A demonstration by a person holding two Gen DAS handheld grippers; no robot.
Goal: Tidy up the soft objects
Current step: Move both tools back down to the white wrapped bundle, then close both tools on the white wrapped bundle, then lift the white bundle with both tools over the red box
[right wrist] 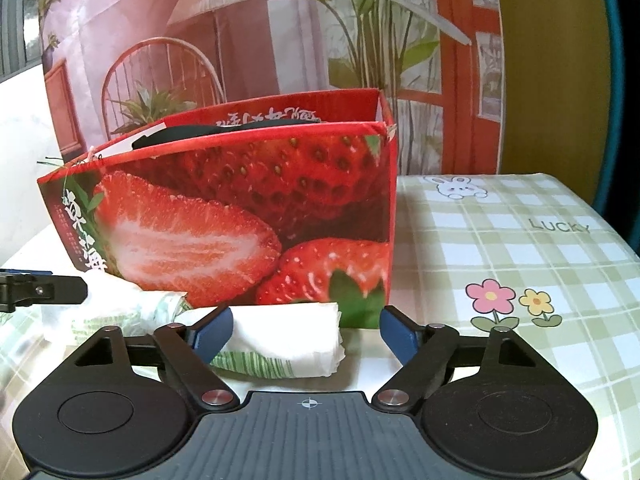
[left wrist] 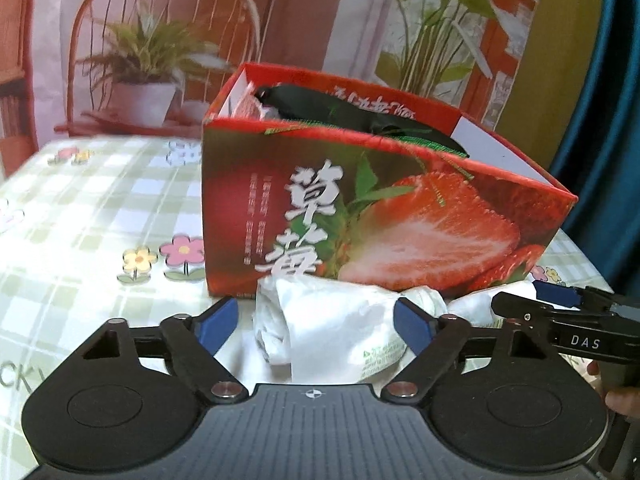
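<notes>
A crumpled white plastic bag (left wrist: 332,320) (right wrist: 288,340) with green print lies on the table, right against the front of a red strawberry box (left wrist: 360,208) (right wrist: 240,200). A dark cloth (left wrist: 340,108) (right wrist: 240,126) with green stitching sits inside the box. My left gripper (left wrist: 318,322) straddles the bag's left part; its right pad is at the bag and its left pad stands clear, so it is open. My right gripper (right wrist: 304,332) straddles the bag's right end; its left pad meets the bag and its right pad is well apart, so it is open too.
A green checked tablecloth (left wrist: 80,220) (right wrist: 520,260) with flower prints covers the table on both sides of the box. Behind hangs a printed backdrop (left wrist: 160,40) of a chair and plants. A blue curtain (left wrist: 600,120) and a person's hand (left wrist: 620,396) are at the right.
</notes>
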